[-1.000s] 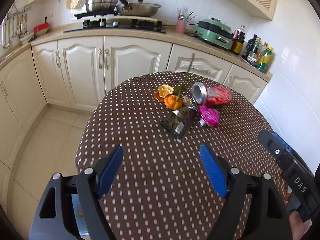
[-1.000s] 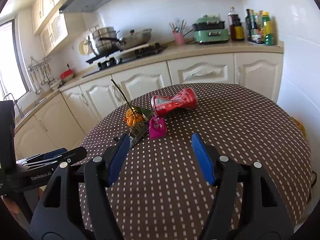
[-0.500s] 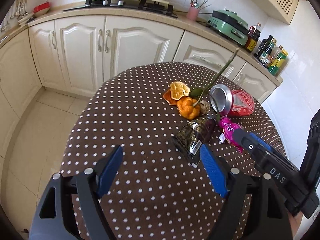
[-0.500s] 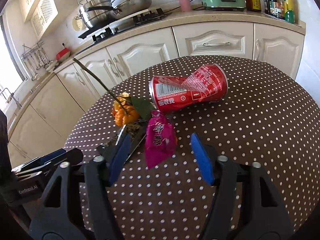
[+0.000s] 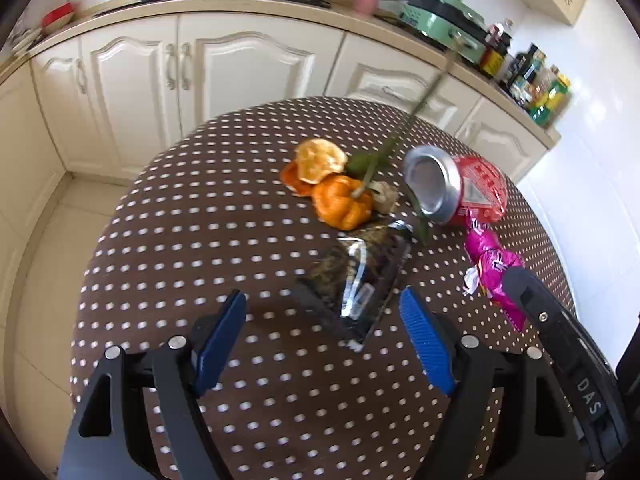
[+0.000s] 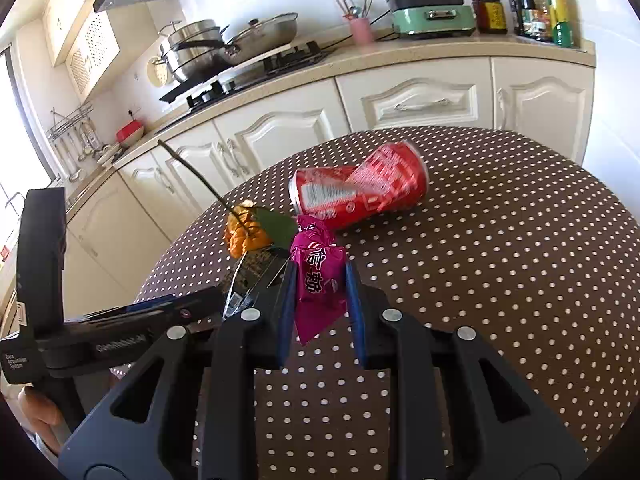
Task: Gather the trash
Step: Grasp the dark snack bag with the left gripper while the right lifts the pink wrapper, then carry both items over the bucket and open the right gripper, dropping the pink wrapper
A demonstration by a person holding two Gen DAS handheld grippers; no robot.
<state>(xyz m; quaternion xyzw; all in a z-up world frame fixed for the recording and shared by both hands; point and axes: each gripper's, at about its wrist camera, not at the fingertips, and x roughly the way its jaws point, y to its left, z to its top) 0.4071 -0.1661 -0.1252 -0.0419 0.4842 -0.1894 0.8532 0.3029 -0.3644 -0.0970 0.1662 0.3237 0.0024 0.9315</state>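
Observation:
On the brown dotted table [image 5: 180,240] lies a heap of trash: orange peels [image 5: 340,204], a green stem with a leaf [image 5: 400,132], a dented red can [image 5: 468,188] and a dark clear packet [image 5: 356,276]. My left gripper [image 5: 320,300] hangs open just before the packet's near end, touching nothing. A pink wrapper [image 6: 318,280] lies in front of the red can [image 6: 360,192]. My right gripper [image 6: 320,270] is closing on the wrapper, and both blue pads touch its sides. The wrapper [image 5: 492,264] still rests on the cloth.
Cream cabinets [image 6: 420,100] and a counter run behind the table, with a stove and pans [image 6: 224,44], a green cooker [image 6: 428,12] and bottles [image 6: 536,4]. Tiled floor [image 5: 40,260] lies left of the table. Each gripper's body shows at the edge of the other's view.
Both grippers came forward and down toward the trash heap. The right jaws narrowed from wide open to touching the pink wrapper. The left jaws stayed wide.

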